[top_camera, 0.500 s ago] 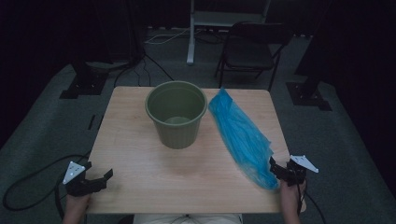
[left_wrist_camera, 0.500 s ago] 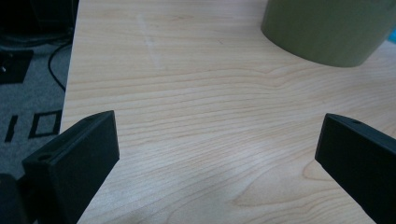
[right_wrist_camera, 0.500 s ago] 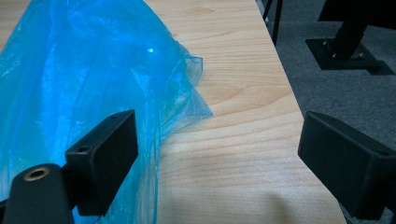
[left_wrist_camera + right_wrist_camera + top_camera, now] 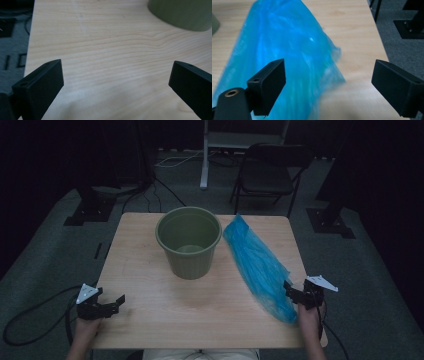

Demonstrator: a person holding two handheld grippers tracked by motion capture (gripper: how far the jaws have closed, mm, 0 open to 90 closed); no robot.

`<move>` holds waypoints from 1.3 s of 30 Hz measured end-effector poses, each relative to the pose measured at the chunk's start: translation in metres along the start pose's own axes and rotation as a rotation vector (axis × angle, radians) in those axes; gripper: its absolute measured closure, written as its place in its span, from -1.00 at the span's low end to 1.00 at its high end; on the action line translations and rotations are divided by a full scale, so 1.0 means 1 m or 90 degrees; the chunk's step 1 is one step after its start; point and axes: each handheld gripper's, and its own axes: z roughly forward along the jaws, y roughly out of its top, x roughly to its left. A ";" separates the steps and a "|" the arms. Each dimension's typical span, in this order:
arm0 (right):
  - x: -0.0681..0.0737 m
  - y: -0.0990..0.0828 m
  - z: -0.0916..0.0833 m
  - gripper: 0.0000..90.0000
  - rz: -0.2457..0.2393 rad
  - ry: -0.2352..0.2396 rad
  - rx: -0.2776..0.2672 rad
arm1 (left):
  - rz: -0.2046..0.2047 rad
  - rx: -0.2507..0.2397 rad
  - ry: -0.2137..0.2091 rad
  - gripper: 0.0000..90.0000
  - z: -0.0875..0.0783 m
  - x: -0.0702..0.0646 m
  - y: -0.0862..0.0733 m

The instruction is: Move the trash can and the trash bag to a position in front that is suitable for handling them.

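A green bucket stands upright and empty at the table's far middle; its base shows in the left gripper view. A crumpled blue plastic bag lies stretched along the right side of the table, from beside the bucket towards the front edge. My right gripper stands open at the bag's near end. In its own view the bag lies ahead of and under its left-hand jaw, and nothing is gripped. My left gripper is open at the front left, over bare wood.
A folding chair and a white post stand on the dark carpet behind the table. Black stand bases sit on the floor at both far corners. Bare tabletop stretches between the two grippers.
Both grippers have edged slightly forward over the table. The bucket and the bag lie as before.
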 end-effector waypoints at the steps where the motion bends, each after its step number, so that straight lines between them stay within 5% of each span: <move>1: 0.003 0.004 0.003 -0.74 -0.003 0.010 0.000 | 0.005 0.003 0.001 -1.00 0.003 0.000 0.002; 12: 0.048 0.046 0.043 -0.74 -0.056 0.060 -0.001 | 0.016 0.012 -0.018 -1.00 0.036 -0.007 0.034; 24: 0.092 0.059 0.088 -0.74 -0.069 0.100 -0.013 | -0.005 -0.034 -0.031 -1.00 0.082 -0.022 0.076; 30: 0.114 0.072 0.110 -0.74 -0.057 0.125 -0.015 | 0.004 -0.036 -0.031 -1.00 0.108 -0.029 0.094; 39: 0.149 0.092 0.148 -0.74 -0.034 0.164 0.008 | -0.017 -0.021 -0.029 -1.00 0.147 -0.029 0.114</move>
